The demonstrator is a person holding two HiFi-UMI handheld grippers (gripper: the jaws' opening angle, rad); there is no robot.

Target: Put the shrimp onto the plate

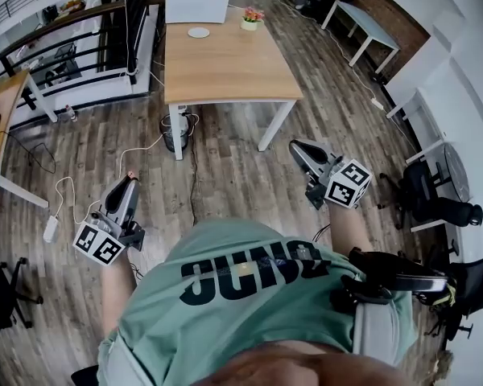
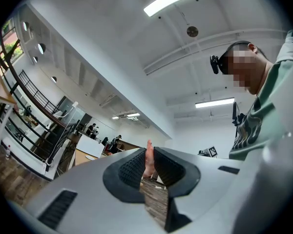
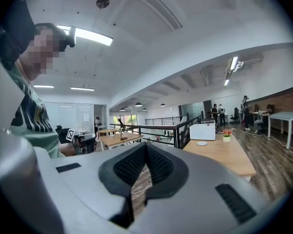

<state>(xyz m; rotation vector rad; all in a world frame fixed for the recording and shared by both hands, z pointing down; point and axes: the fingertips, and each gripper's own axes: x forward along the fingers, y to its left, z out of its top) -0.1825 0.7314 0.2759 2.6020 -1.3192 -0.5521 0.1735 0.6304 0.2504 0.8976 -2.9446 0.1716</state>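
Pinches shrimp (image 2: 148, 160) in left gripper (image 1: 130, 182), right gripper (image 3: 145, 151) pressed together empty, well apart from plate (image 1: 199, 32) near desk (image 1: 225, 71)'s far edge: placing not yet done

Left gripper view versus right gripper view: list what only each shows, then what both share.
Only the left gripper view: a small pink shrimp pinched between the left gripper's ribbed black pads. Only the right gripper view: the right gripper, jaws together on nothing, plus a brick wall and a white-legged table far right. Both: the person's green printed shirt, black railings, and the light wooden table carrying a white box and a round white plate, tiny in the left view.
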